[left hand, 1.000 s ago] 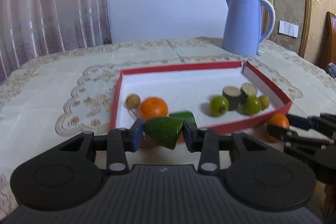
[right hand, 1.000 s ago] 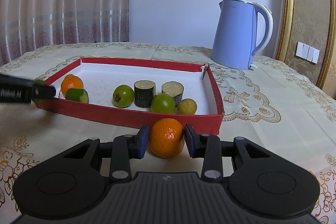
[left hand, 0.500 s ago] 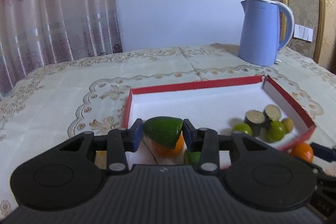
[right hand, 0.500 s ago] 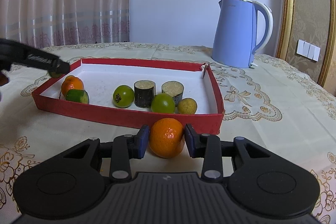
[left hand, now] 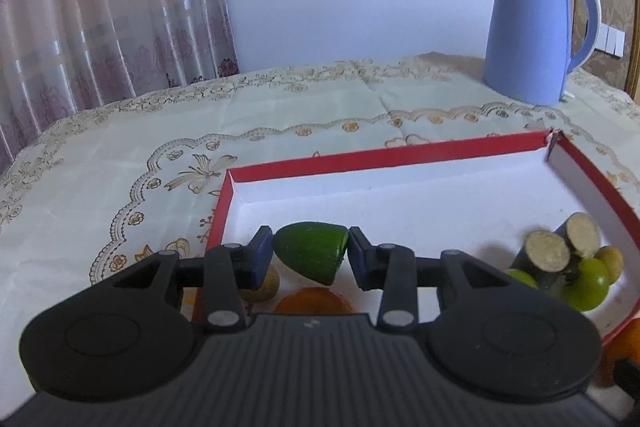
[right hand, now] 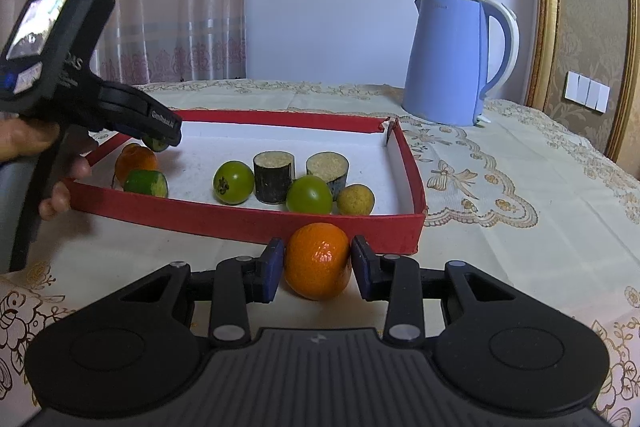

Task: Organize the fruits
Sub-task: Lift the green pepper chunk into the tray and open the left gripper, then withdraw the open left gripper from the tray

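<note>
My left gripper [left hand: 311,257] is shut on a green cucumber piece [left hand: 310,254] and hangs over the left end of the red-rimmed white tray [left hand: 384,157]. Below it in the tray lie an orange [left hand: 314,301] and a small yellow fruit [left hand: 266,285]. From the right wrist view the left gripper [right hand: 160,143] hovers above an orange [right hand: 134,159] and another cucumber piece [right hand: 145,183]. My right gripper [right hand: 317,263] is shut on an orange [right hand: 317,261] on the cloth just outside the tray's near wall [right hand: 256,221]. Green tomatoes [right hand: 233,182], dark cut cylinders [right hand: 274,177] and a yellow fruit [right hand: 355,199] sit at the tray's right.
A blue kettle [right hand: 456,57] stands behind the tray at the right. A person's hand [right hand: 48,163] holds the left gripper's handle at the tray's left corner. The embroidered tablecloth [left hand: 120,155] covers the table; curtains hang behind.
My left gripper has carried the cucumber piece forward over the tray's near wall, above the left end of the tray. The right gripper and its orange have stayed still.
</note>
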{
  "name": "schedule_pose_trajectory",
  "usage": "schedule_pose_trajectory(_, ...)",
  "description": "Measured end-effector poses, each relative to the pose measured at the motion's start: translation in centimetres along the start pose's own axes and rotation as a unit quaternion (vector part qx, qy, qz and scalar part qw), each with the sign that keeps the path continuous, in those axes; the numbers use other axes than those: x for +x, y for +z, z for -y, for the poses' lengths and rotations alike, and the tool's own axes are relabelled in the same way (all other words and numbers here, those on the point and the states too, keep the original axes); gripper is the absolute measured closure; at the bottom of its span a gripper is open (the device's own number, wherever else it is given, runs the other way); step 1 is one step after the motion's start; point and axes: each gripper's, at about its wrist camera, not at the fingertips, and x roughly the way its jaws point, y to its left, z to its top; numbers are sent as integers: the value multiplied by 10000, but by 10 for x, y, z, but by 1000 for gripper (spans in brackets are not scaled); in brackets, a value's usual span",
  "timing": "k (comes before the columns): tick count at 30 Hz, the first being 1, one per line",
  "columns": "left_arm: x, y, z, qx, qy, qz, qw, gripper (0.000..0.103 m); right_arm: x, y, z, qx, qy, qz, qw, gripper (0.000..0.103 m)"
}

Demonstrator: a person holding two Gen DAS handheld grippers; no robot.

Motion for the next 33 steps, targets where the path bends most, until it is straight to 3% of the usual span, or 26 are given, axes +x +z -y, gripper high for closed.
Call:
schedule_pose_trajectory(20,17,0,4,37,-27,-86,10000,65,0,-1,0,-23,-18,-37,10000,68)
schedule_pose_trajectory(21,17,-1,4,43,-6,-66,10000,63,1,-1,0,-18,-15,-38,10000,68)
schedule_pose_trajectory(23,17,-1,5,71,47,-22,10000,42,0,-1,0,-14,-14,-40,10000,68)
schedule_pose_trajectory(25,15,-1,5,35,65,50,10000,27,0,-1,0,-15,-14,-42,10000,68)
schedule_pose_trajectory(33,-2,-1,5,201,171,265,9993,22,0,-1,0,-8,-11,-41,10000,68)
